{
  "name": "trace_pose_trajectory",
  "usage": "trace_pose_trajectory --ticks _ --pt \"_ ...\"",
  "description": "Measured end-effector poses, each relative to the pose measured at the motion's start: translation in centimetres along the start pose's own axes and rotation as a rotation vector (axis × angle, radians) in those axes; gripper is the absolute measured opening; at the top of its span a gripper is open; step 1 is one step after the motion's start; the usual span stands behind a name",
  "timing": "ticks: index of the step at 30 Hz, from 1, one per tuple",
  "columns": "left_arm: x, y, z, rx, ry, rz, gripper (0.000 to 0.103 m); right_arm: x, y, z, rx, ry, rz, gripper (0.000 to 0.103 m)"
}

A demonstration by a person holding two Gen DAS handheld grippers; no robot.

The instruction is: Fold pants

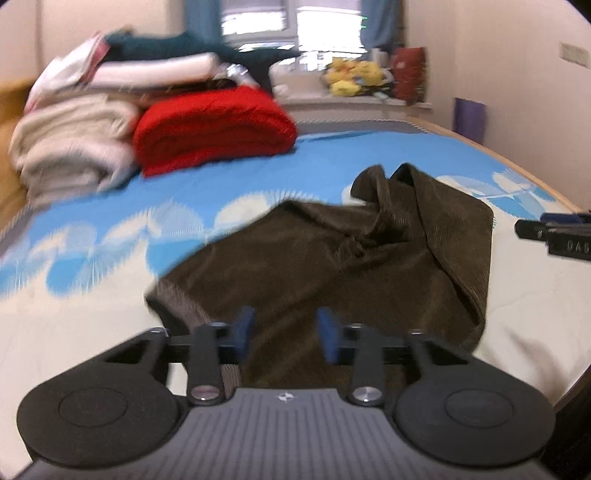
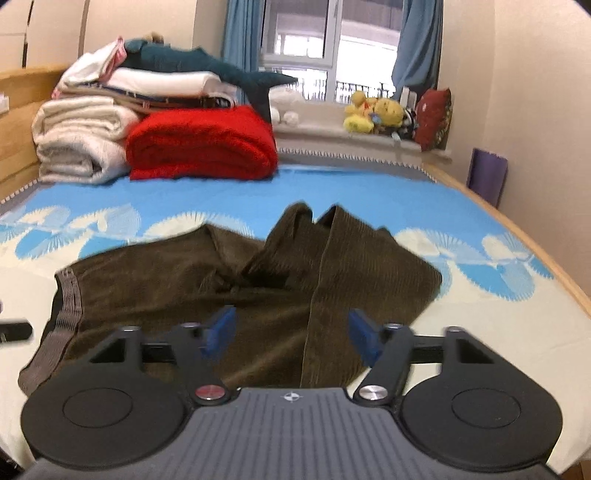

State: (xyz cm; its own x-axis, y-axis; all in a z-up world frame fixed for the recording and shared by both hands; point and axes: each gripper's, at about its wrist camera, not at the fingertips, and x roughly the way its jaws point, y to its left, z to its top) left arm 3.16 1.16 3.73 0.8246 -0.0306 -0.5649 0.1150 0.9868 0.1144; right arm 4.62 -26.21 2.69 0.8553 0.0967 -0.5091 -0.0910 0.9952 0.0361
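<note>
A bedroom is seen from the left wrist view, much of it blurred: a bed covered in a blue and cream patterned sheet, a window with blue curtains behind it. At the far left of the bed a red folded blanket is set beside a stack of pale folded bedding, and yellow plush toys are lined on the sill. The dark brown corduroy pants are spread crumpled on the near part of the bed, directly ahead of the left claw. Its blue pads are held narrowly apart with pants fabric seen between them — whether the cloth is pinched cannot be told. The tip of the right claw is seen at the right edge.

From the right wrist view the same bed and window are shown more sharply. The pants are laid across the near sheet, waistband to the left, a folded-over leg bunched toward the centre. The right claw is held half open above the fabric — its pads are set either side of a leg seam, and no grip is visible.
</note>
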Motion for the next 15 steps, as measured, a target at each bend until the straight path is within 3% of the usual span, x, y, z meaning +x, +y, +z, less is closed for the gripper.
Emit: trace_pose_trajectory --ticks 3,5,6,8,9,13,15 --pt "1.9 2.6 1.5 0.051 -0.008 -0.013 0.035 1.4 -1.9 1.1 0.013 -0.002 -0.002 0.043" --pt "4.1 5.1 1.1 0.007 0.032 -0.009 0.035 3.0 -3.2 1.7 0.022 0.010 -0.021 0.043" --pt "5.5 6.7 0.3 -0.055 0.064 0.008 0.035 3.8 -3.8 2.0 0.030 0.023 -0.028 0.043" --pt "8.6 9.7 -0.3 -0.206 0.247 0.065 0.034 6.2 -5.3 2.1 0.056 0.074 -0.032 0.043" --pt "9.5 11.6 -0.4 -0.321 0.280 0.073 0.034 7.3 -5.9 2.1 0.069 0.098 -0.040 0.043" --pt "11.8 16.6 -1.8 -0.618 0.386 0.056 0.035 11.2 -7.9 1.6 0.143 0.189 -0.057 0.043" --pt "13.0 17.8 -2.6 -0.721 0.443 0.030 0.044 12.9 -8.0 1.5 0.157 0.226 -0.061 0.044"
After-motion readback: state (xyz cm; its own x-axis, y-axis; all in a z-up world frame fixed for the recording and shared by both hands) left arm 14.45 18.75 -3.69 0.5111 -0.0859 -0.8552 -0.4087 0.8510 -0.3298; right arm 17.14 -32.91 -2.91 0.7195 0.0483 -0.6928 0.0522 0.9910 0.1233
